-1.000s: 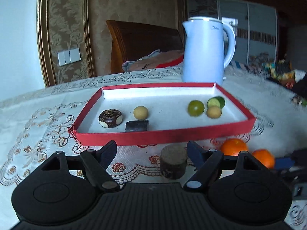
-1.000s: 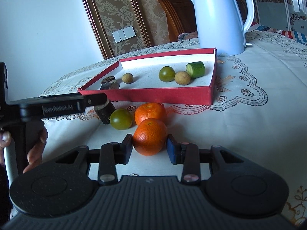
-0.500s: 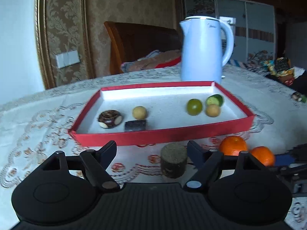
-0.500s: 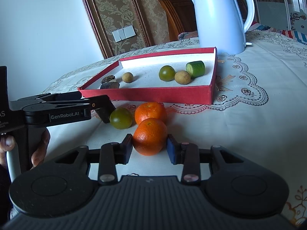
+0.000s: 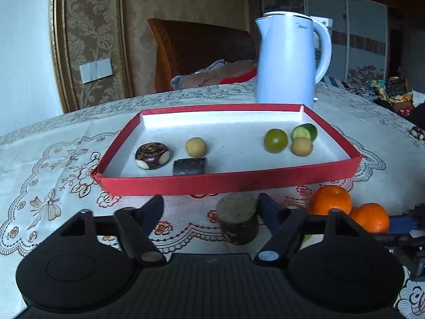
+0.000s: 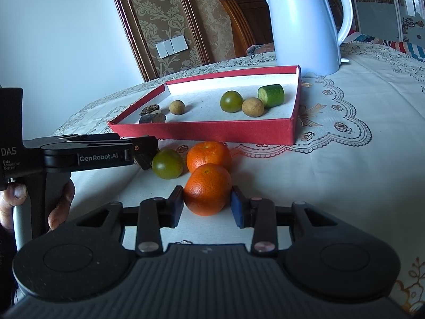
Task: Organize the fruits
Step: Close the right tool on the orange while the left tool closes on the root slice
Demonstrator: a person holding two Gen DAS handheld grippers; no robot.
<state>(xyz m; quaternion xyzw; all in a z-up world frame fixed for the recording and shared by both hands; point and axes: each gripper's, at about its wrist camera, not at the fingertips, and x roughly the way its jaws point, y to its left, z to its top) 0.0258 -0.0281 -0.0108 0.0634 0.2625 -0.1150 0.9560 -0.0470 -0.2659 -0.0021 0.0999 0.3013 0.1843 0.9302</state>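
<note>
Right gripper (image 6: 207, 207) has eased slightly apart around the near orange (image 6: 207, 189), which sits on the tablecloth before the red tray (image 6: 212, 133). Grasp pending. Left gripper (image 5: 209, 207) stays wide, flanking the brown cylinder (image 5: 238, 219).

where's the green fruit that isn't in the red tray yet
In the right wrist view the green fruit sits on the tablecloth in front of the red tray, left of the two oranges and beside the left gripper's tip.
</note>
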